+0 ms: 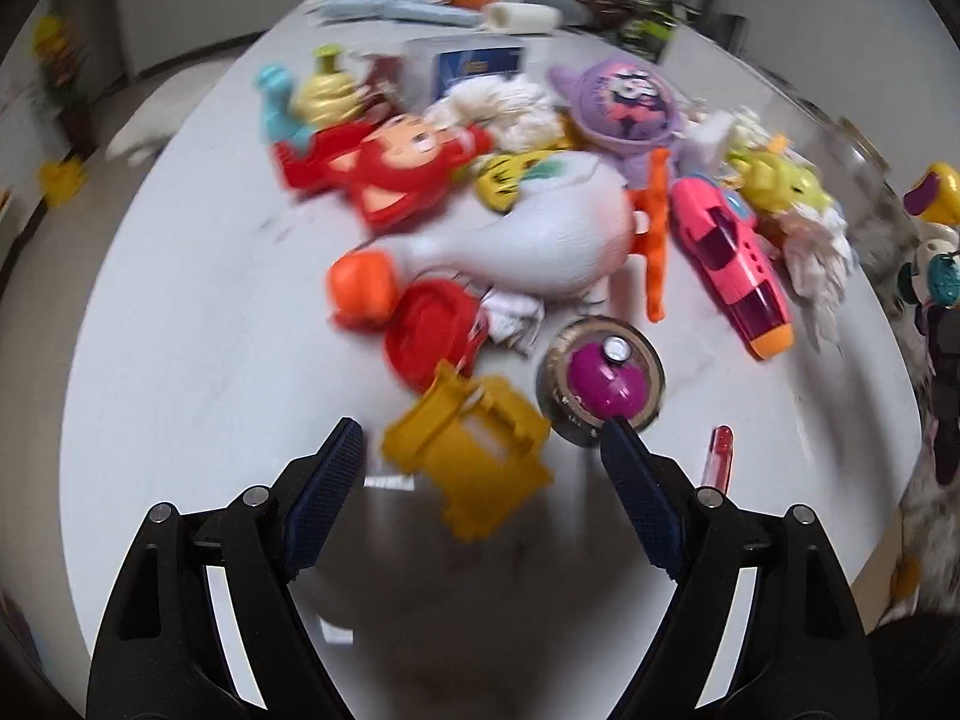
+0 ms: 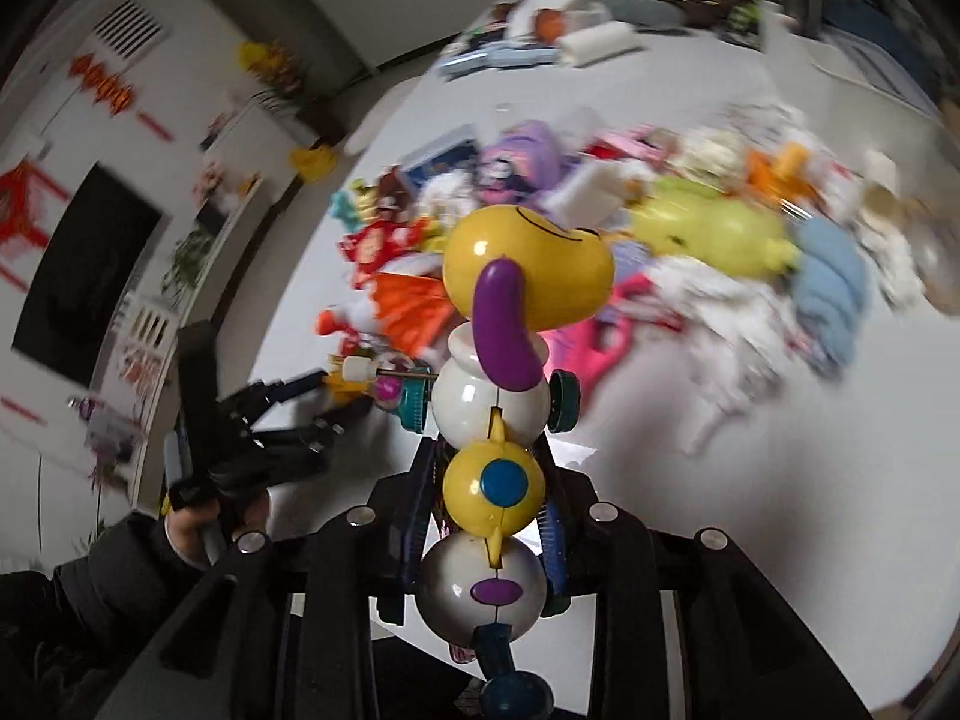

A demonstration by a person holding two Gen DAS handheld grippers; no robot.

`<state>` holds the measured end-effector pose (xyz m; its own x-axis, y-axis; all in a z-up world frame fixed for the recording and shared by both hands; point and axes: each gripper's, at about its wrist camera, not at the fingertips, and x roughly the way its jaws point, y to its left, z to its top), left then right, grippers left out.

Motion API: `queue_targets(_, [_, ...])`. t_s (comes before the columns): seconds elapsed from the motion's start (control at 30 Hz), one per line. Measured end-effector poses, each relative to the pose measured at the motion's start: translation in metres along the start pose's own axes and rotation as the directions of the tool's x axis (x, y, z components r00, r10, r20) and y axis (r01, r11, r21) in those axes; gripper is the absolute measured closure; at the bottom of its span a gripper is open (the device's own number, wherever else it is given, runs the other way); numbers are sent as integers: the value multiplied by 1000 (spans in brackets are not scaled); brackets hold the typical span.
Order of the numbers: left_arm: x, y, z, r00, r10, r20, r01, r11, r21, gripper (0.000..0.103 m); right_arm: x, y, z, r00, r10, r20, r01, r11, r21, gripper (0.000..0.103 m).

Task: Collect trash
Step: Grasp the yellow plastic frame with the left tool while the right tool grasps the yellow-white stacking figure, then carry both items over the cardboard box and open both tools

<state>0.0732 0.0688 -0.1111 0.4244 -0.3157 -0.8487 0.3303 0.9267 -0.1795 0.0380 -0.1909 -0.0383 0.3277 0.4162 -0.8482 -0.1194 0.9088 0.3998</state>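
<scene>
Gripping the caterpillar toy (image 2: 495, 480) at centre frame, my right gripper (image 2: 492, 516) holds it above the table (image 2: 750, 510); my left gripper (image 1: 480, 462) gapes wide, empty, low centre; next, I judge, closing on the crumpled paper (image 1: 510, 318) mid-frame.

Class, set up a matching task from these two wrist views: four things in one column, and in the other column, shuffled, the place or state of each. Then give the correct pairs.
Things
1. left gripper
2. right gripper
3. yellow plastic toy
4. red pen

Places or states
A. lies on the white table, right of the left gripper's right finger
B. open, holding nothing
C. shut on the caterpillar toy
D. lies on the table between the open fingers

Pairs: 1-B, 2-C, 3-D, 4-A
</scene>
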Motion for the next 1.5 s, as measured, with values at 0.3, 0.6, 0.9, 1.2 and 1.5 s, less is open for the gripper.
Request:
queue_targets(0.3, [-4,-9,-9,999,-53,5,53,997,60,51,-21,-14,-30,1000,0,0,0,999,53,72])
queue_targets(0.6, [-14,-32,-30,1000,-23,11,22,999,43,51,-19,-3,-34,1000,22,4,-22,1000,-4,72])
queue_targets(0.9, [-106,-103,-42,988,-104,118,90,989,115,51,-51,-3,-75,999,49,-13,-50,992,-117,72])
queue_targets(1.2, [-120,-179,-99,996,-77,47,70,989,133,51,-75,-28,-160,991,39,-124,-67,971,-230,72])
queue_targets(1.5, [-86,-199,-166,994,-4,-106,13,997,79,33,-37,-57,-226,955,-12,-297,-78,954,-291,65])
